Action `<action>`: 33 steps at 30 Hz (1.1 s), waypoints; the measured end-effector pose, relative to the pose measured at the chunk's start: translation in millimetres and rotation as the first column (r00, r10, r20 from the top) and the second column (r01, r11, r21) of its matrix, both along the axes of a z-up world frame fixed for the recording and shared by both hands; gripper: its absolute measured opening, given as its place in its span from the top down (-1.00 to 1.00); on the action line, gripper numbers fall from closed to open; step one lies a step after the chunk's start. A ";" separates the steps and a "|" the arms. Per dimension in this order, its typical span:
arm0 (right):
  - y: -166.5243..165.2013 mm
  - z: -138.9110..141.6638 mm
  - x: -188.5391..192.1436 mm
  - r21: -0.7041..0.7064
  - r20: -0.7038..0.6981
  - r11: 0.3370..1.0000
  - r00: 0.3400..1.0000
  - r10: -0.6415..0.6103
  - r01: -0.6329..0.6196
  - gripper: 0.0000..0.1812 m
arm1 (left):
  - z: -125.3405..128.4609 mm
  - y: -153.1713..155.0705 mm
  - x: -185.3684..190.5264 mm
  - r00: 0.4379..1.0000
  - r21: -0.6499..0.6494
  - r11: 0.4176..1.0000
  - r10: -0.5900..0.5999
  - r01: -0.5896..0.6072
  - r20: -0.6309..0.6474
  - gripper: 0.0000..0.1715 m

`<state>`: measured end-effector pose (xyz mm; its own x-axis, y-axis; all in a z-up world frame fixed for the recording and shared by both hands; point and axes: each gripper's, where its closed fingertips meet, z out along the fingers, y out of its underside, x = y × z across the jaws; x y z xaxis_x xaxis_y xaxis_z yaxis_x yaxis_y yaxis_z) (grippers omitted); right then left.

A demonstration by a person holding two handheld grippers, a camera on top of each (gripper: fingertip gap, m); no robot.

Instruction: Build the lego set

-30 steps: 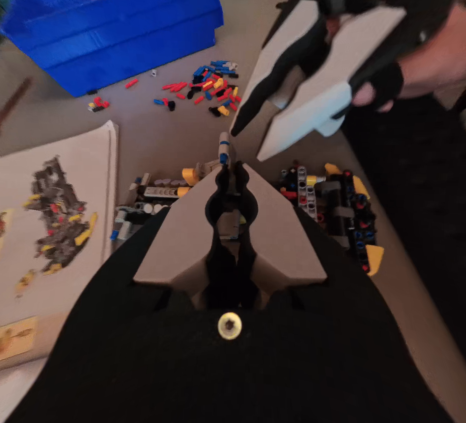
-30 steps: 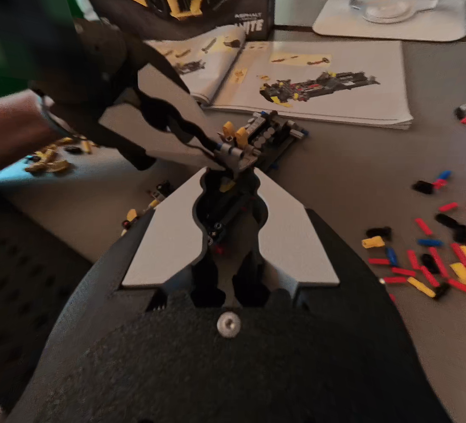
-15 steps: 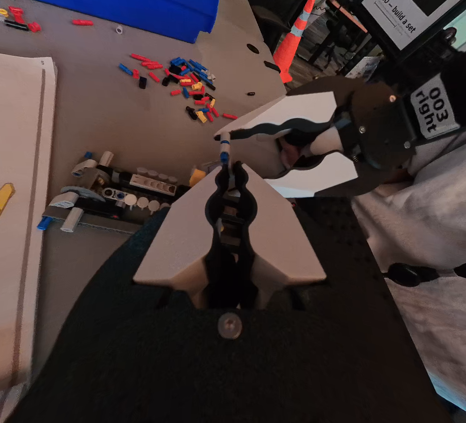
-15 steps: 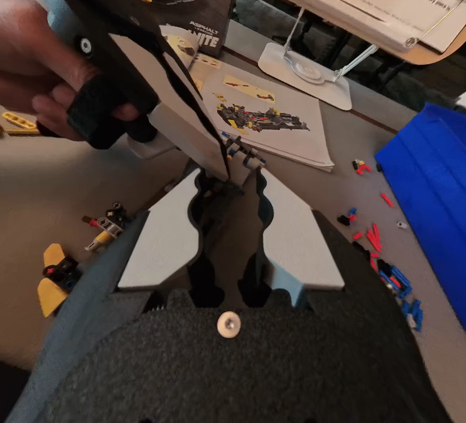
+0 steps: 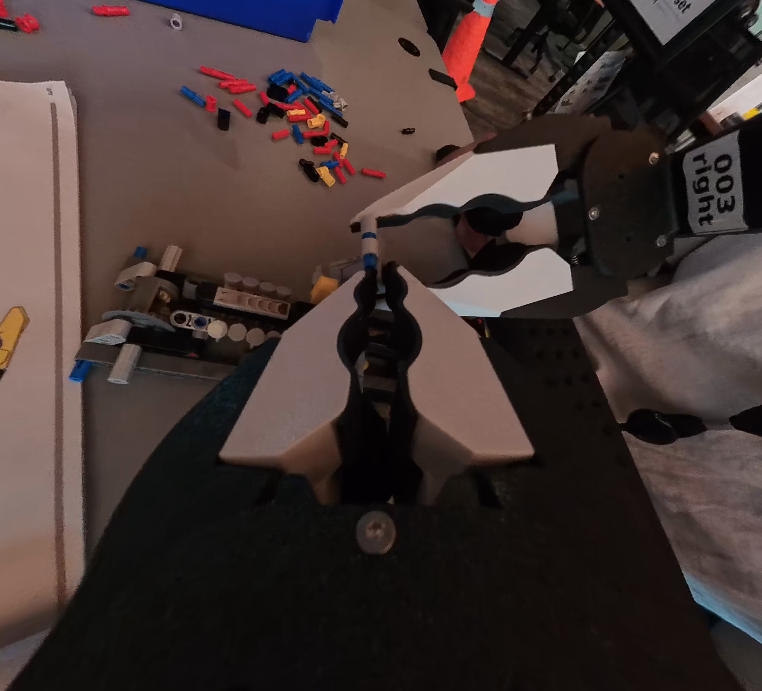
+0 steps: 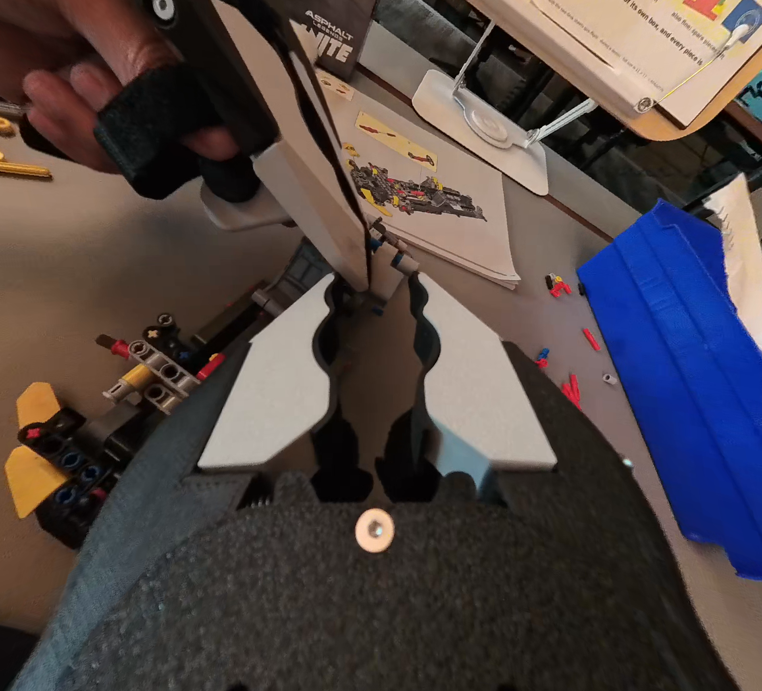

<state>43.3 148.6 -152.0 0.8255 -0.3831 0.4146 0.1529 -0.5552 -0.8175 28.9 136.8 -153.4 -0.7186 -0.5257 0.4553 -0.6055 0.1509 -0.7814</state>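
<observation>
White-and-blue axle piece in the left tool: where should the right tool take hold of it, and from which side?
Grip the white upper sleeve of the white-and-blue axle piece, above the left tool, which is shut on its blue lower end. The top stands clear of that tool, so probably bring the open right tool in sideways from the right, fingers across the piece's axis.

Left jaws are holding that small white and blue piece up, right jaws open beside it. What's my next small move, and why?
Probably close the right gripper on the free white tip of the white and blue piece. The left gripper is shut on its lower blue end, and in the left wrist view the right jaws already stand open around the tip, so a gentle close should secure it.
</observation>
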 end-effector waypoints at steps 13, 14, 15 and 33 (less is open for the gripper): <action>-2.5 -0.9 3.3 -0.016 0.027 1.000 1.000 -0.003 0.003 0.66 | -1.4 -2.2 3.6 1.000 0.004 1.000 0.015 -0.014 -0.017 0.98; -2.2 -1.0 4.0 0.006 -0.006 1.000 1.000 -0.007 0.007 0.66 | -0.7 -2.2 4.3 1.000 0.001 1.000 0.018 -0.018 -0.010 0.98; -1.9 -0.9 4.5 0.036 -0.055 0.999 0.998 -0.008 0.010 0.65 | 0.6 -2.3 4.7 1.000 -0.010 1.000 0.021 -0.022 -0.010 0.99; -0.5 -0.1 4.2 0.039 -0.046 0.999 0.999 -0.001 0.003 0.64 | 15.3 4.6 15.0 0.993 -0.129 0.985 0.116 -0.115 0.002 0.94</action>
